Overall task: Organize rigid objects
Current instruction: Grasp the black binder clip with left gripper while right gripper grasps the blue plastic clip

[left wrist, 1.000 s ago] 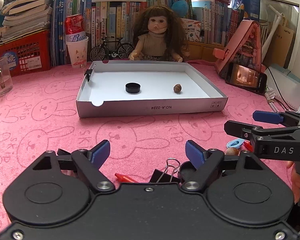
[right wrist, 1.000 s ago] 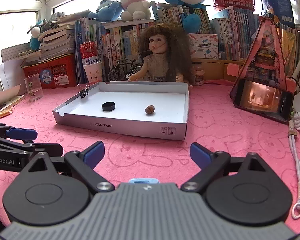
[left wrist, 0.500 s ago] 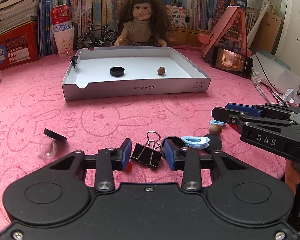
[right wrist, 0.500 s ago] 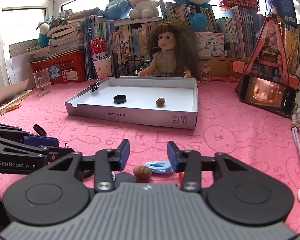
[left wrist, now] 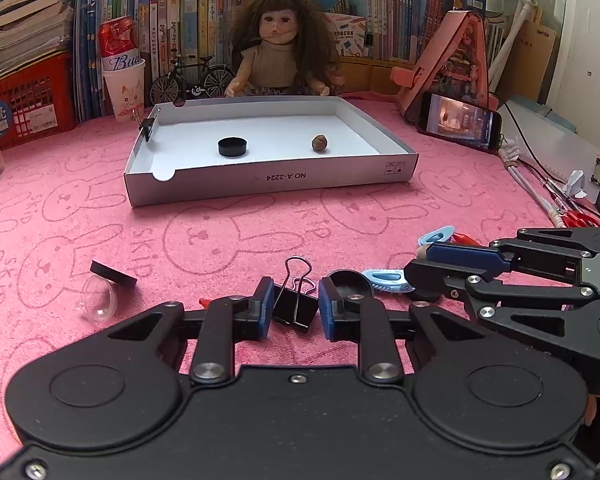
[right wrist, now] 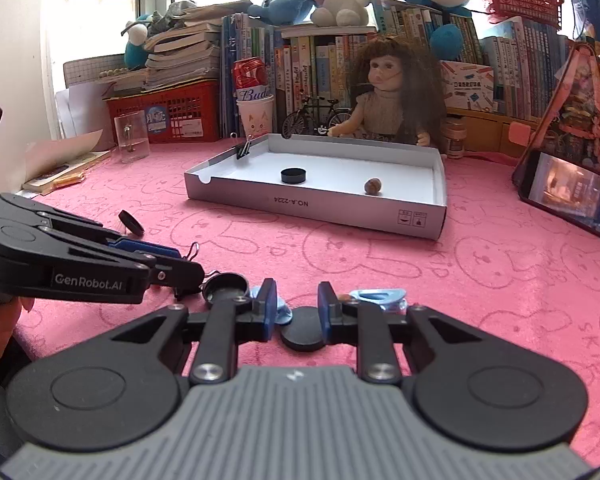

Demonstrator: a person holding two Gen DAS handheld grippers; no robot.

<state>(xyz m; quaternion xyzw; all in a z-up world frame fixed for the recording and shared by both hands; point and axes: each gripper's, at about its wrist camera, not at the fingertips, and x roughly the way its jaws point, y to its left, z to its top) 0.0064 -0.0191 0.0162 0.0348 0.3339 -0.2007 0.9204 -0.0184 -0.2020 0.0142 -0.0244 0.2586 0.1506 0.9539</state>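
My left gripper (left wrist: 295, 308) is shut on a black binder clip (left wrist: 296, 312) that lies on the pink cloth, its wire handles pointing away. The right gripper (right wrist: 296, 312) is closing, and a flat black disc (right wrist: 303, 334) sits squeezed between its blue pads. In the left wrist view the right gripper (left wrist: 416, 270) reaches in from the right. The left gripper (right wrist: 192, 268) comes in from the left in the right wrist view. Further back lies a white box lid (left wrist: 268, 178) with a black cap (left wrist: 232, 147) and a brown nut (left wrist: 319, 143) in it.
An upturned black cap (left wrist: 348, 282) and two light blue clips (left wrist: 388, 280) lie close by the fingers. A black disc with a clear dome (left wrist: 100, 300) is at the left. A doll (left wrist: 278, 48), books, a cup and a phone (left wrist: 458, 124) line the back.
Both grippers went from wide open to closed. The left closed on the binder clip. The right shifted sideways, from over the nut and blue clip to the black disc.
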